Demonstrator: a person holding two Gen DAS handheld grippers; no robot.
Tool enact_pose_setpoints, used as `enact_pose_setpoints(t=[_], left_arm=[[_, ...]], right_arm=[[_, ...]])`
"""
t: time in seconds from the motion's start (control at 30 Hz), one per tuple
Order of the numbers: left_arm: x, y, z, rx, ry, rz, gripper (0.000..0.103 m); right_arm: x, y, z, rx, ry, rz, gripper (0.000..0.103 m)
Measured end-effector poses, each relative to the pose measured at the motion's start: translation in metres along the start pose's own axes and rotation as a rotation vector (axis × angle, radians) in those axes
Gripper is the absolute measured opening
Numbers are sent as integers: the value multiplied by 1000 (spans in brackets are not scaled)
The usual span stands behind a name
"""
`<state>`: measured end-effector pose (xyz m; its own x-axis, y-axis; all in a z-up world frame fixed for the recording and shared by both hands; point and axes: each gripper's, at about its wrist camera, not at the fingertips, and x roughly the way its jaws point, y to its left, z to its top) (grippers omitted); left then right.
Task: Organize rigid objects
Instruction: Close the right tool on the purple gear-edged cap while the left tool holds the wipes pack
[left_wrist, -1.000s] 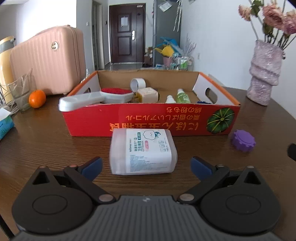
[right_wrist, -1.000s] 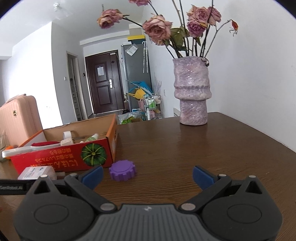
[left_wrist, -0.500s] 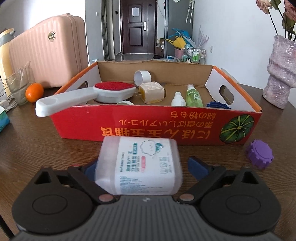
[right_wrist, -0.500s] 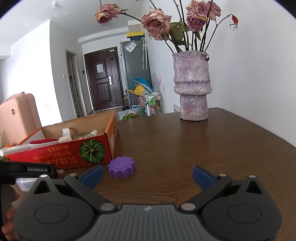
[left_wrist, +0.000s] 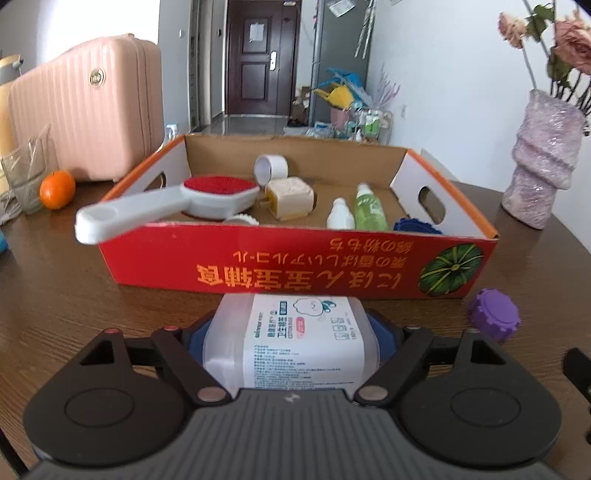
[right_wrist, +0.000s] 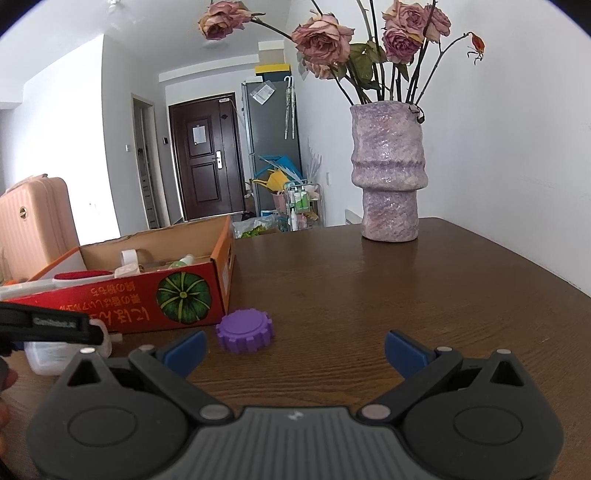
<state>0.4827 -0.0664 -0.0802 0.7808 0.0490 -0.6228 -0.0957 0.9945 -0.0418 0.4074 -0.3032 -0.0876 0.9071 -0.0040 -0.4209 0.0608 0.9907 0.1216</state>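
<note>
My left gripper is shut on a translucent cotton-swab box with a white label, its blue pads pressed on both sides, just in front of the red cardboard box. That box holds a white brush with red bristles, a tape roll, a beige cube and two small bottles. A purple gear-shaped lid lies on the table to the right; it also shows in the right wrist view. My right gripper is open and empty, just right of the lid.
A purple vase with dried roses stands at the back right of the wooden table. A pink suitcase, an orange and a glass are at the left.
My left gripper moved forward around the cotton-swab box and shut on it. The right gripper stayed nearly still, open.
</note>
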Motion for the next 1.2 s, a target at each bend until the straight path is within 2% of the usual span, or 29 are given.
enact_pose_setpoints(t=[0.37,0.57,0.67,0.83,0.9,1.13,1.2], left_arm=[[-46,26,1,-15,-85,-61,83],[-62,50,-2,-12,-110,-50,83],[-66,61,-4,-15,-115,-42,83],[-69,78,-3,-22,-117,-36,83],[-68,84,-3,-27,-115,-35,83],[-67,93,0,-36,-115,-33,83],[-67,93,0,-34,-114,-37,83]], right_arm=[[14,17,1,10,20,-2,103],[36,31,4,26,65,2,103],[54,37,8,50,106,4,95],[79,46,13,55,159,-19,91],[88,47,15,61,179,-27,85],[110,52,20,61,211,-59,83],[113,53,21,52,213,-64,80]])
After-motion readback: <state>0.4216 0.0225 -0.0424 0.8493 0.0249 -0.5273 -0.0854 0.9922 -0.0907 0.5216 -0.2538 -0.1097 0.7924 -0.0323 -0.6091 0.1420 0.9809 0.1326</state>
